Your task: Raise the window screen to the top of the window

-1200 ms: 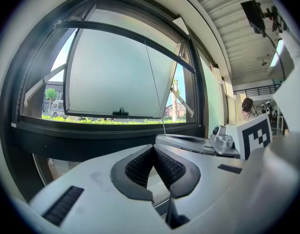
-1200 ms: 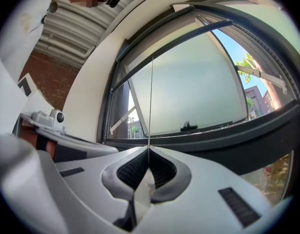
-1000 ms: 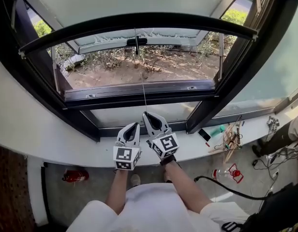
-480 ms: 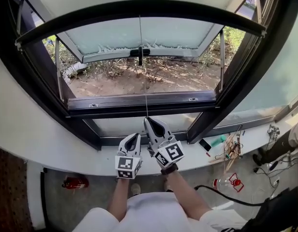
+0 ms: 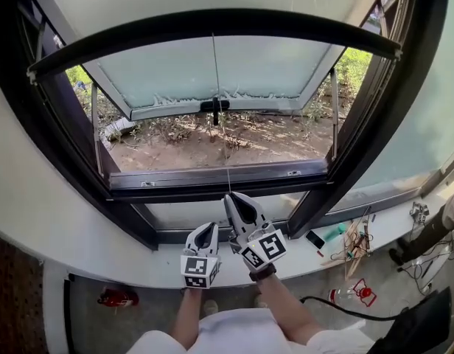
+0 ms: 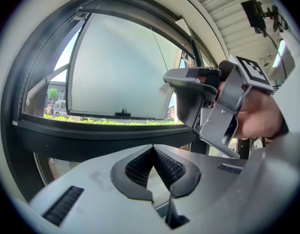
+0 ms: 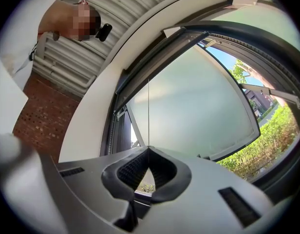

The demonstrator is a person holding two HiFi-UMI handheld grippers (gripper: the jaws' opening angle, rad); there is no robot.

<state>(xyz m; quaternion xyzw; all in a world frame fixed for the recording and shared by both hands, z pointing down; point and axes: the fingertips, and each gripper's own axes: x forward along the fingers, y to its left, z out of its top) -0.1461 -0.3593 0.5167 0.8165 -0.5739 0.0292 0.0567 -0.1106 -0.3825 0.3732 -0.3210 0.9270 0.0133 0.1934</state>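
Low in the middle, the right gripper (image 5: 232,198) pinches the thin string (image 7: 148,113), the left gripper (image 5: 210,228) is closed empty, with free room up to the black frame (image 5: 212,21).

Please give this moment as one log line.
left gripper: shut, empty | right gripper: shut on cord | cord: runs upward | sash: open outward

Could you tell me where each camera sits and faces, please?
Head view: on the head, steeply down at the frosted pane; shows left gripper, right gripper, forearms.
Left gripper view: on that gripper, level toward the pane; shows its shut jaws, right gripper.
Right gripper view: on that gripper, tilted up along the cord; jaws shut on it.
All share the pane.
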